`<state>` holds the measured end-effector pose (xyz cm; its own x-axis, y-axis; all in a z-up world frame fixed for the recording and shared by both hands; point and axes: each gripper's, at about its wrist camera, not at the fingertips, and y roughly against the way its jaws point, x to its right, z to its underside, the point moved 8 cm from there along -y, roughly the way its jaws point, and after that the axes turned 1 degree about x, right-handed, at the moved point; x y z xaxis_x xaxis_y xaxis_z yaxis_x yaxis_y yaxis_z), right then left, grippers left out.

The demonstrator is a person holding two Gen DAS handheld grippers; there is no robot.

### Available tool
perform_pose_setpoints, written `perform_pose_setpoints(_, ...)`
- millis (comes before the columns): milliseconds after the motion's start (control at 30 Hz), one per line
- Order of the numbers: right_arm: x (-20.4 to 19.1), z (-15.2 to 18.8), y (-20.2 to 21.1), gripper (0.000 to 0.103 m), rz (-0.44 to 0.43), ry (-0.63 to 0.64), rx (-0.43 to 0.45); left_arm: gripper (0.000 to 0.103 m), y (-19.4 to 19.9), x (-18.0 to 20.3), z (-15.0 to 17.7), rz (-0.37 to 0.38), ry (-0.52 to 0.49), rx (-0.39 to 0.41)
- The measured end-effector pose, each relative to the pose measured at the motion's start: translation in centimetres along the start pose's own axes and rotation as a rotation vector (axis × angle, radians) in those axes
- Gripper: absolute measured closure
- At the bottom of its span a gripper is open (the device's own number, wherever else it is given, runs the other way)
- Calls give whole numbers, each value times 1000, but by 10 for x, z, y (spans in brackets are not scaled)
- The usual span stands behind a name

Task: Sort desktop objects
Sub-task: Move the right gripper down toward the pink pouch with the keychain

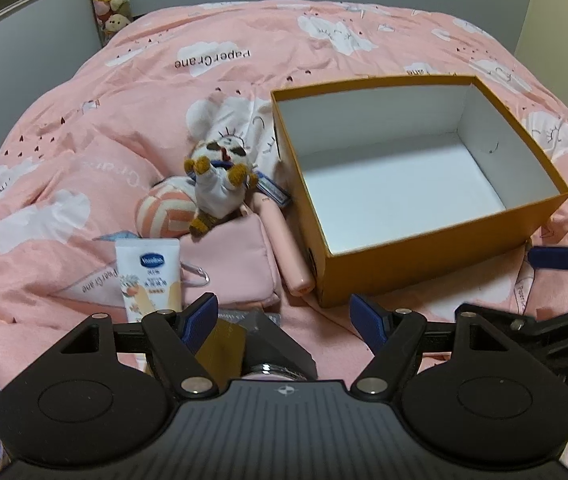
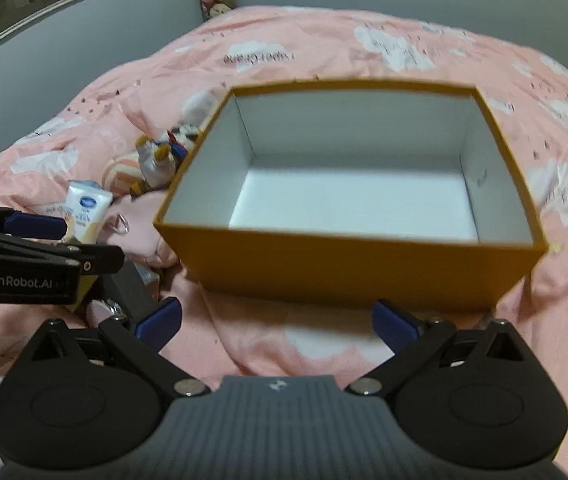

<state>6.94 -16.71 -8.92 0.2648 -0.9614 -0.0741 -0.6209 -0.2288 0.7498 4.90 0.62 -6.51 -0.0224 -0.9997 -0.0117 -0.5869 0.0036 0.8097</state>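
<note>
The open orange box sits on the pink duvet, white inside with nothing in it. The small stuff is jammed against its left wall: plush toy, striped ball, lotion tube, pink pouch. Left gripper and right gripper are both spread wide, holding nothing, over bare duvet just short of the box's near edge.

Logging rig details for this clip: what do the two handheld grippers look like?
Both match: the left gripper and right gripper have matte black ribbed bodies, black linkage arms with silver rivets, and blue ridged pads on the jaws. The left one's side reads "GenRobot.AI" in white.
</note>
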Motion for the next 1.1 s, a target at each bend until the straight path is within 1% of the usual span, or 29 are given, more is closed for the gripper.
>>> perform_pose_setpoints(33, -1, -5, 2, 12, -3, 16, 11, 20, 2, -3, -2, 0, 0, 6)
perform_pose_setpoints(133, -4, -23, 4, 19, -12, 56, 43, 28, 6, -16, -10, 7, 12, 25)
perform_pose_setpoints(167, -6, -29, 4, 21, -22, 71, 51, 34, 7, -22, -13, 8, 22, 30)
perform_pose_setpoints(200, -9, -35, 4, 24, -32, 82, 58, 42, 8, -28, -16, 7, 32, 34)
perform_pose_setpoints(233, -12, -41, 3, 29, -46, 90, 63, 46, 9, -35, -18, 6, 42, 36)
perform_pose_setpoints(267, -16, -47, 2, 32, -62, 97, 65, 56, 9, -42, -20, 8, 53, 37)
perform_pose_setpoints(300, -20, -52, 0, 38, -81, 102, 65, 62, 9, -49, -21, 9, 64, 34)
perform_pose_setpoints(333, -25, -57, -3, 43, -102, 106, 63, 63, 8, -56, -23, 9, 78, 30)
perform_pose_setpoints(400, -35, -66, -9, 47, -144, 116, 58, 70, 6, -69, -25, 11, 104, 23)
perform_pose_setpoints(500, -49, -76, -22, 57, -193, 133, 34, 71, 1, -88, -28, 1, 134, 14)
perform_pose_setpoints(567, -56, -84, -33, 58, -220, 135, 12, 74, -2, -98, -33, 0, 137, 9)
perform_pose_setpoints(633, -63, -91, -44, 62, -245, 135, -12, 75, -5, -104, -38, -2, 133, 8)
perform_pose_setpoints(700, -72, -96, -54, 62, -269, 139, -34, 79, -10, -108, -41, 1, 124, -6)
perform_pose_setpoints(800, -88, -98, -65, 62, -312, 161, -61, 83, -16, -110, -41, 28, 113, -28)
perform_pose_setpoints(867, -99, -96, -68, 63, -350, 174, -76, 86, -20, -110, -37, 42, 112, -47)
perform_pose_setpoints(933, -111, -94, -72, 63, -385, 186, -94, 86, -24, -111, -32, 54, 120, -68)
perform_pose_setpoints(1000, -120, -91, -78, 63, -400, 201, -109, 86, -29, -111, -28, 49, 111, -80)
perform_pose_setpoints(1100, -130, -91, -88, 63, -379, 276, -126, 86, -36, -111, -26, 47, 91, -92)
